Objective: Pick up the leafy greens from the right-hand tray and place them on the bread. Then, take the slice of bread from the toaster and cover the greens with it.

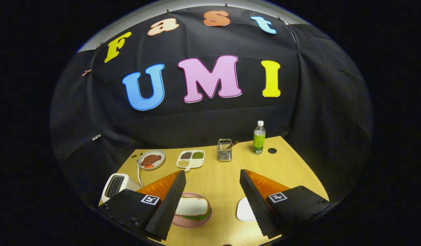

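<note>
Desk (217, 177): wooden top, carries everything. Claw (213, 177): fingers spread wide, nothing between them, held above the desk. Toaster (115, 186): white, beside the left finger, slots partly hidden. Pink plate (200, 222): just inside the left finger; bread (191, 206) on it with leafy greens (200, 216) showing under the top slice. White tray (245, 210) by the right finger. Beyond the fingers: divided tray (191, 159), plate of meat (151, 159), metal holder (224, 150), green bottle (259, 137).
</note>
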`<act>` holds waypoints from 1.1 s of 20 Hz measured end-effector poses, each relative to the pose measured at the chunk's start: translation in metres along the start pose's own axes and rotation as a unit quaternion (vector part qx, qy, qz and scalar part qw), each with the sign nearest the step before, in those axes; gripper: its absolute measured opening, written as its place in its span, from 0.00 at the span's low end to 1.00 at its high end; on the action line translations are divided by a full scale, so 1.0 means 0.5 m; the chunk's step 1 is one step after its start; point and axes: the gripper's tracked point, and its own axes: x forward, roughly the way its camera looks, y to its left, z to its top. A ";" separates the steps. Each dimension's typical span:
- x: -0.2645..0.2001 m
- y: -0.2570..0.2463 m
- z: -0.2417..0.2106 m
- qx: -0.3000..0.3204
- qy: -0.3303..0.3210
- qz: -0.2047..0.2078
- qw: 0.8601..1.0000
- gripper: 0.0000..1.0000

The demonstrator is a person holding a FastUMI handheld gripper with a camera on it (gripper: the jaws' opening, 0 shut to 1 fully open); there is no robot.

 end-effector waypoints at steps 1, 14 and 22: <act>-0.011 -0.014 0.027 -0.003 -0.020 -0.006 1.000 0.98; -0.105 -0.160 0.093 -0.055 -0.098 0.027 0.993 0.98; -0.092 -0.192 0.075 -0.058 -0.082 0.031 0.994 0.98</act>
